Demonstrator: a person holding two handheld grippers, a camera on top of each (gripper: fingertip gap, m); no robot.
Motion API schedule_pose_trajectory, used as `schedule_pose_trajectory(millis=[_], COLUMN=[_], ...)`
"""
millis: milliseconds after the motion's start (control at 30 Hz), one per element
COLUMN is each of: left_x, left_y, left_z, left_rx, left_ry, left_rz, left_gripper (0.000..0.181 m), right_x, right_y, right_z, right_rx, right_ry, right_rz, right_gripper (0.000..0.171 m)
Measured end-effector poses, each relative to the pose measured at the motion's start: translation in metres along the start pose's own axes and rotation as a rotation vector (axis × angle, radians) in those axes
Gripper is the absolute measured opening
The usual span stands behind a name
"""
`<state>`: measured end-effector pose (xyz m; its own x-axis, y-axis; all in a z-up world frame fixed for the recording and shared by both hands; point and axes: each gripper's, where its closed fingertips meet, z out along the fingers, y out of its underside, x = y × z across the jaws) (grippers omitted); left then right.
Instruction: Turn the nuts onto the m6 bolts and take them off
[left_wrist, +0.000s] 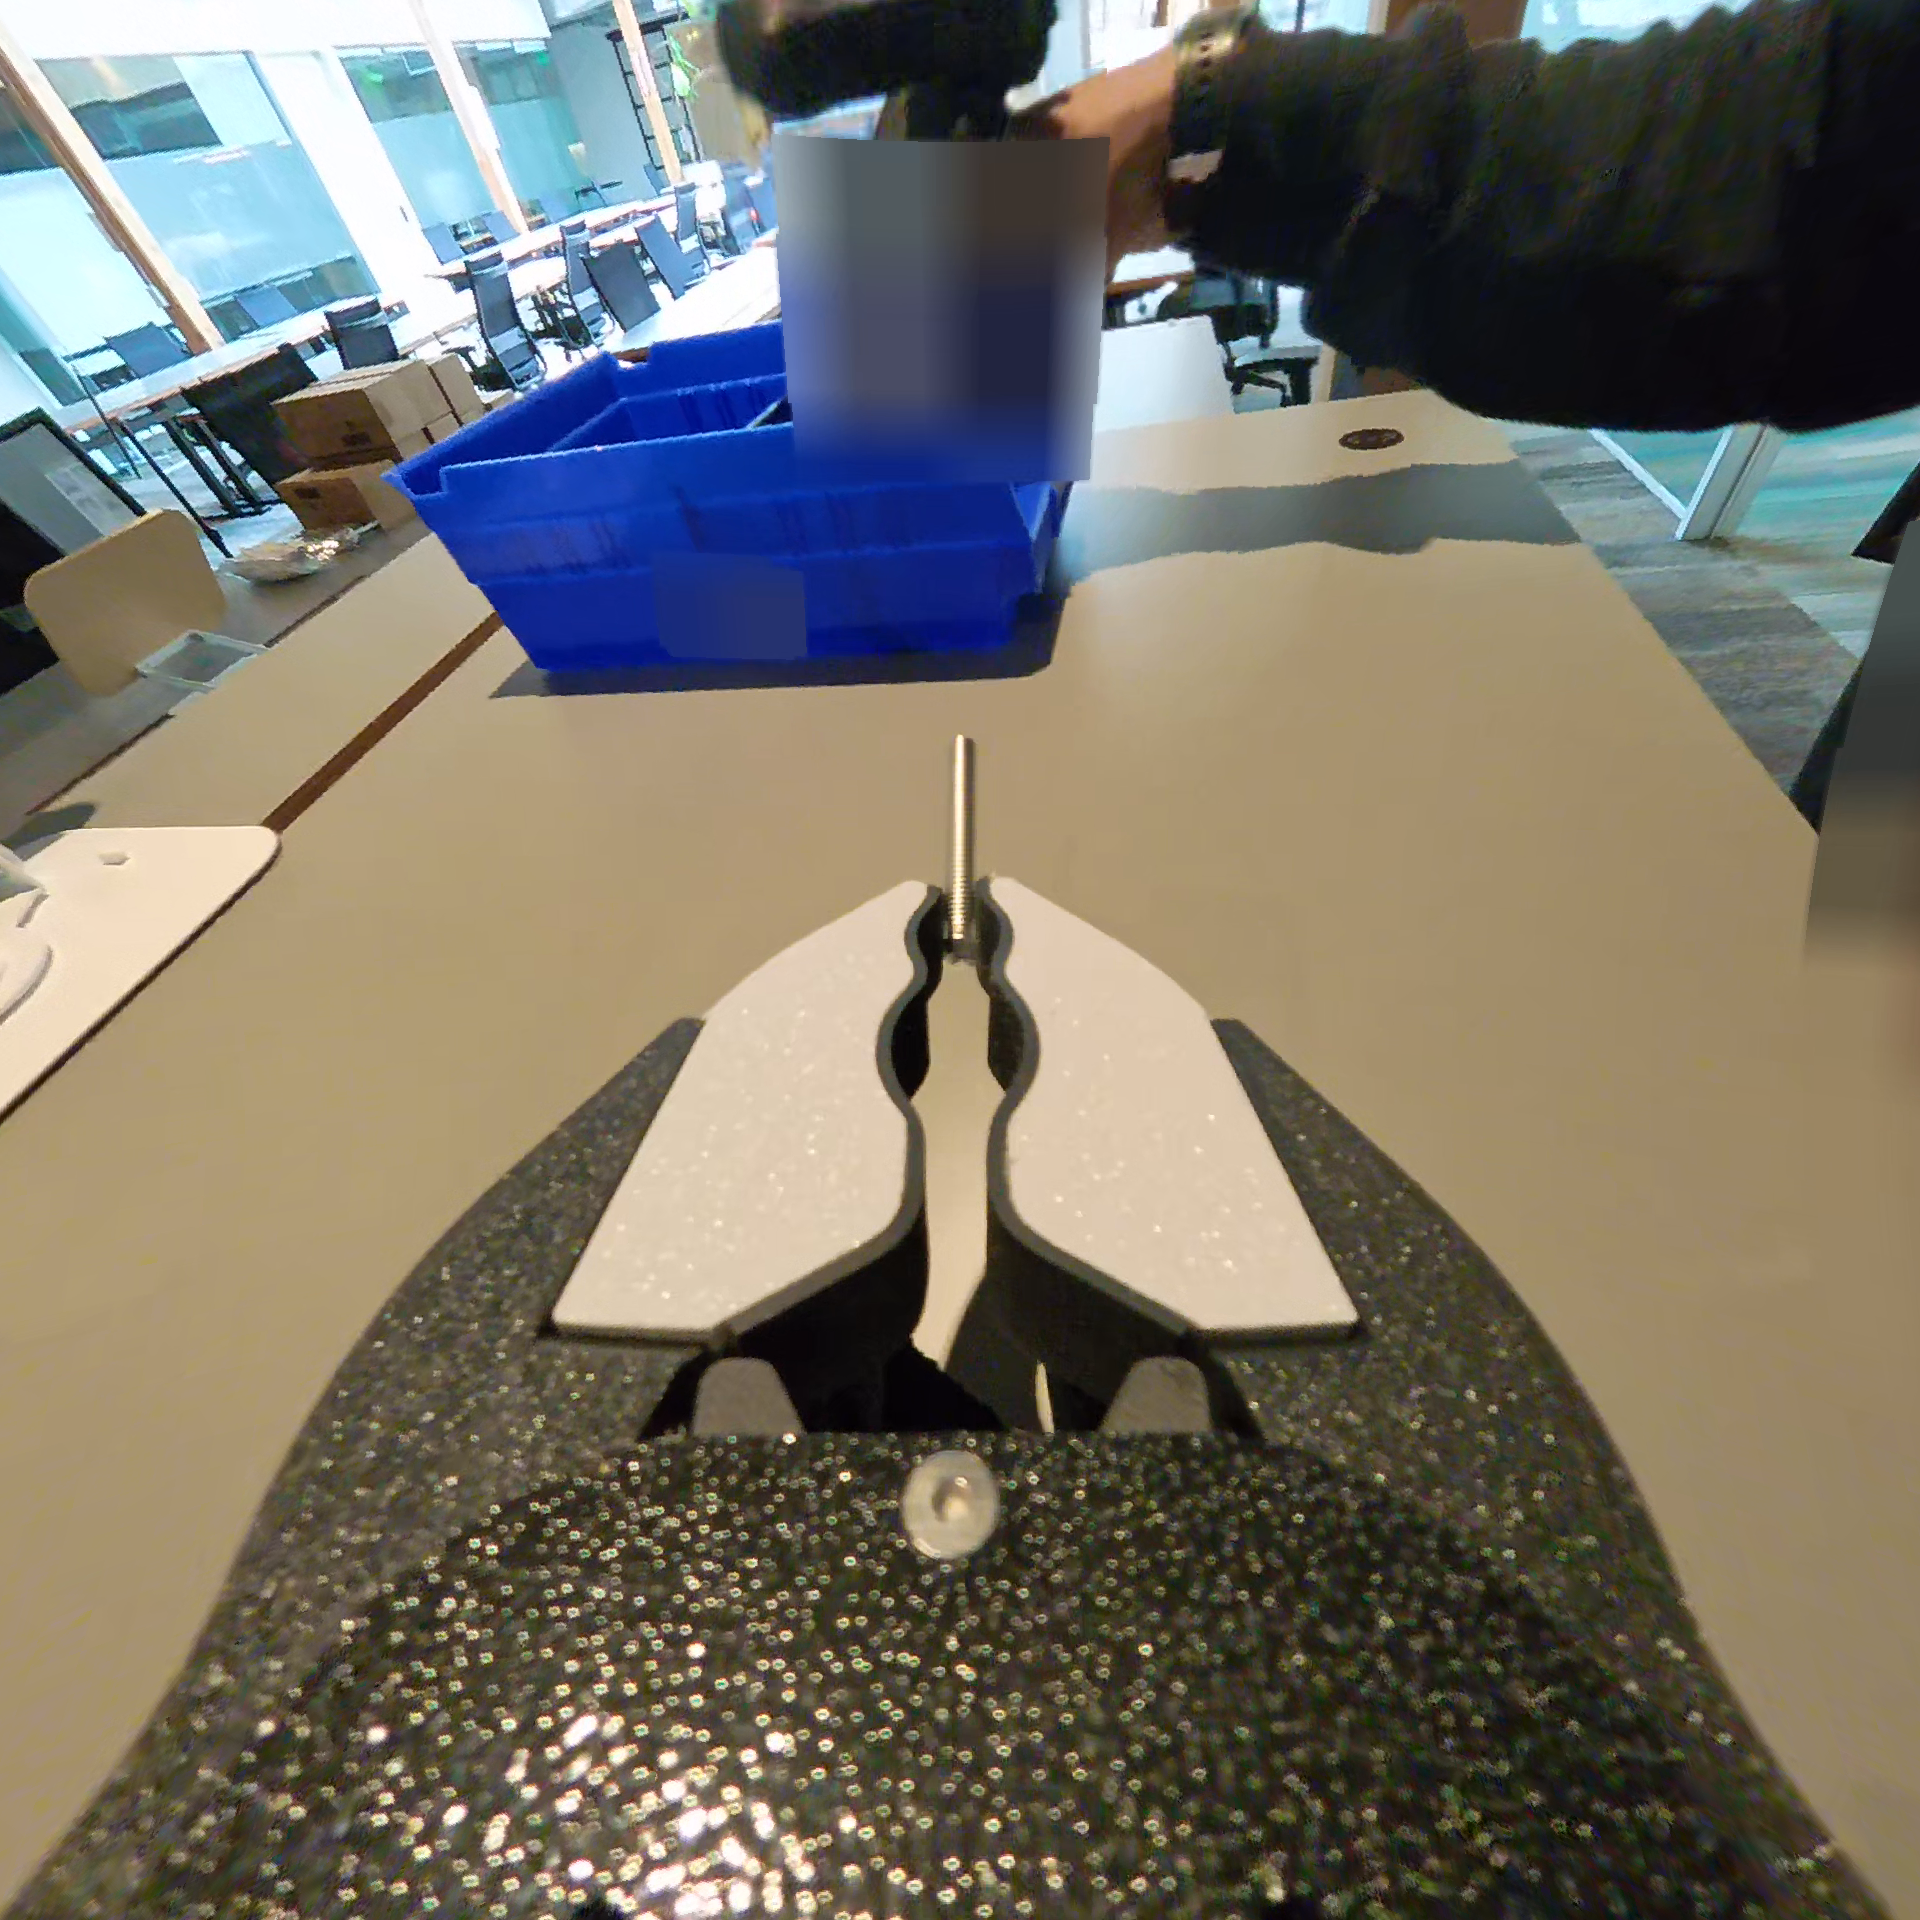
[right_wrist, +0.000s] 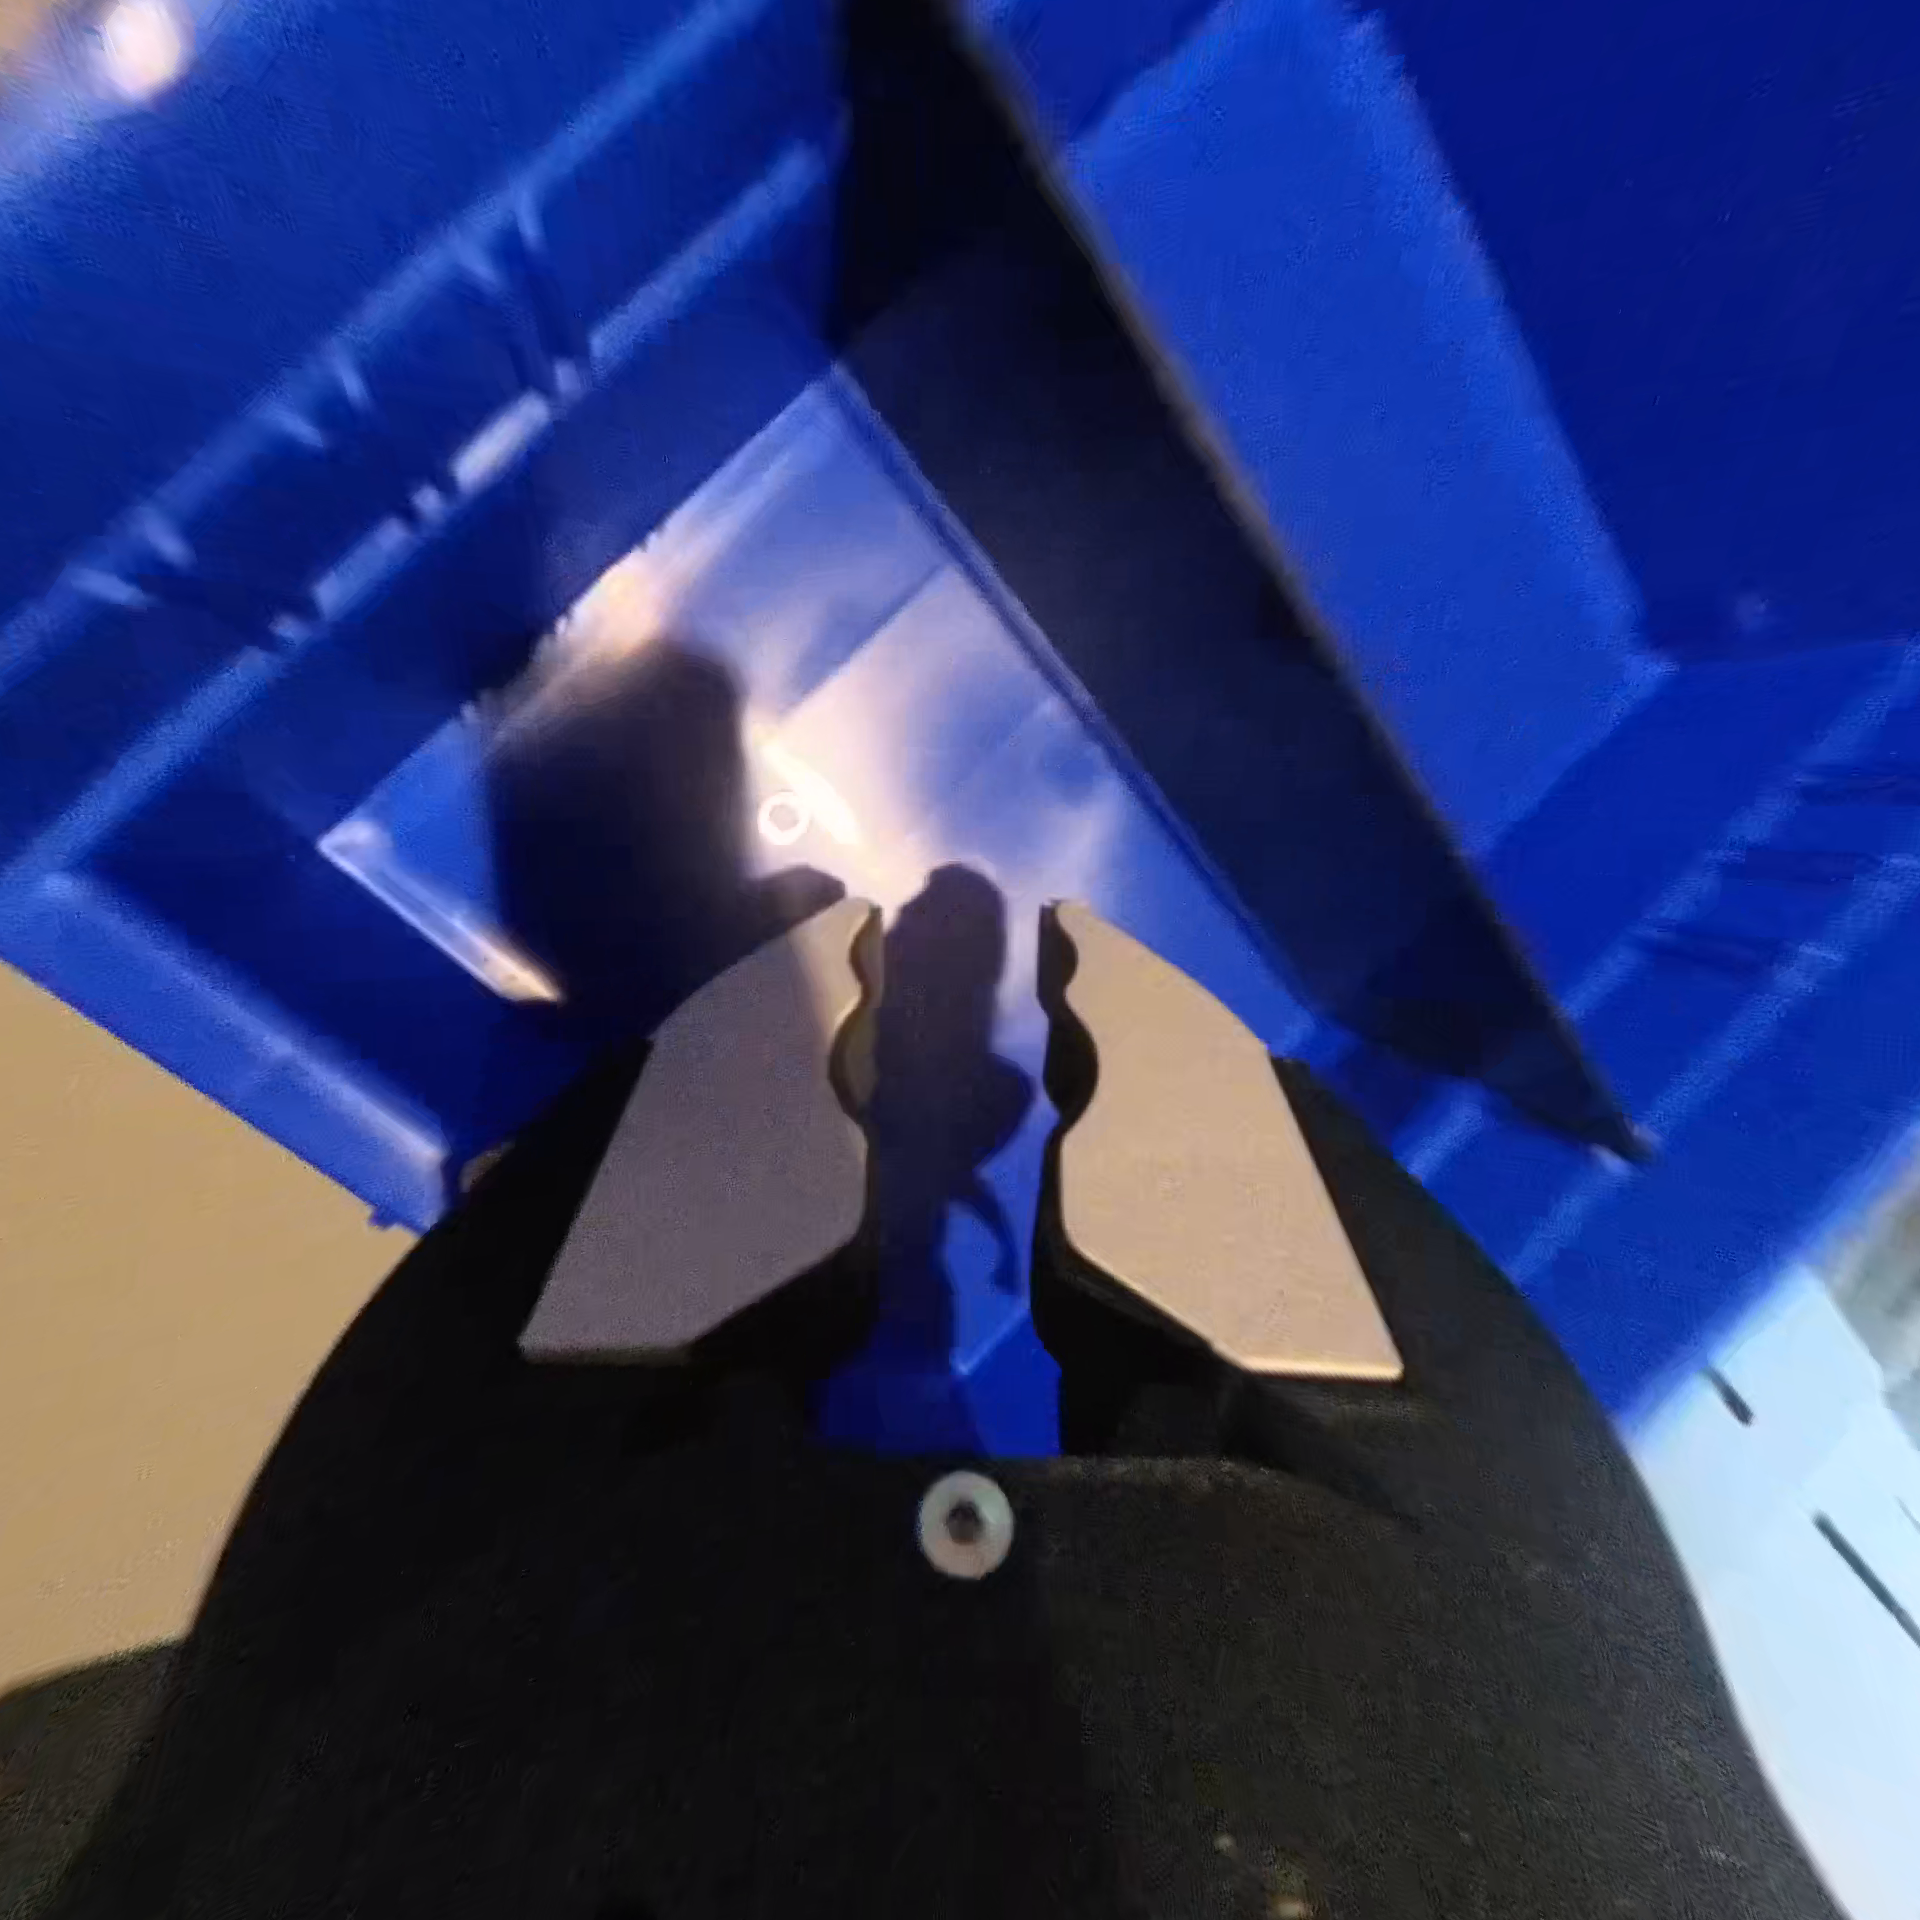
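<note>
Left claw (left_wrist: 961, 914) is clamped on the bolt (left_wrist: 962, 831). Right claw (right_wrist: 956, 935), parted and empty, is held over the bin (right_wrist: 260, 935). The nut (right_wrist: 781, 818) inside should be approached squarely.

- Silver threaded bolt (left_wrist: 962, 831), bare of any nut, clamped at its lower end, pointing straight forward above the tan table.
- Small ring-shaped nut (right_wrist: 781, 818), flat on the blue bin's floor, blurred.

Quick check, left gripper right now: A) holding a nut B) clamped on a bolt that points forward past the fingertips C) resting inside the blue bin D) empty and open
B: in the left wrist view the left gripper is closed on the bolt, whose threaded shaft sticks out past the fingertips above the table; the blue bin sits farther off.
</note>
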<state>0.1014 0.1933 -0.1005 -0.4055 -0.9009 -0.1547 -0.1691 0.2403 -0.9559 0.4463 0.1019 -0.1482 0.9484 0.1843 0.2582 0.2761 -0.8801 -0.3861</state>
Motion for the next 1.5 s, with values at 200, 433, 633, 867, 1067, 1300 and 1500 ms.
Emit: schedule_pose_trajectory(millis=[200, 433, 633, 867, 1067, 1300, 1500], left_x=[-0.010, 0.000, 0.005, 0.008, 0.009, 0.005, -0.005], left_y=[-0.017, -0.030, -0.022, -0.019, -0.018, -0.023, -0.042], left_z=[-0.003, -0.002, 0.002, 0.004, 0.005, 0.003, -0.013], left_rx=[0.109, 0.193, 0.145, 0.124, 0.118, 0.170, 0.313], left_ry=[-0.065, -0.029, -0.006, 0.005, 0.013, -0.011, -0.035], left_rz=[-0.011, 0.001, 0.019, 0.032, 0.032, 0.008, -0.057], left_gripper=[0.005, 0.005, 0.005, 0.005, 0.005, 0.010, 0.020], right_x=[-0.103, -0.255, -0.280, -0.288, -0.288, -0.287, -0.235], right_y=[-0.123, -0.178, -0.192, -0.192, -0.189, -0.189, -0.188], right_z=[-0.116, -0.087, -0.089, -0.086, -0.082, -0.085, -0.106], right_rx=[0.645, 0.730, 0.776, 0.749, 0.724, 0.739, 0.782], right_ry=[-0.161, -0.560, -0.658, -0.663, -0.642, -0.630, -0.477], right_rz=[-0.027, -0.111, -0.118, -0.141, -0.159, -0.181, -0.195], right_gripper=[0.017, 0.024, 0.023, 0.017, 0.008, 0.006, 0.006])
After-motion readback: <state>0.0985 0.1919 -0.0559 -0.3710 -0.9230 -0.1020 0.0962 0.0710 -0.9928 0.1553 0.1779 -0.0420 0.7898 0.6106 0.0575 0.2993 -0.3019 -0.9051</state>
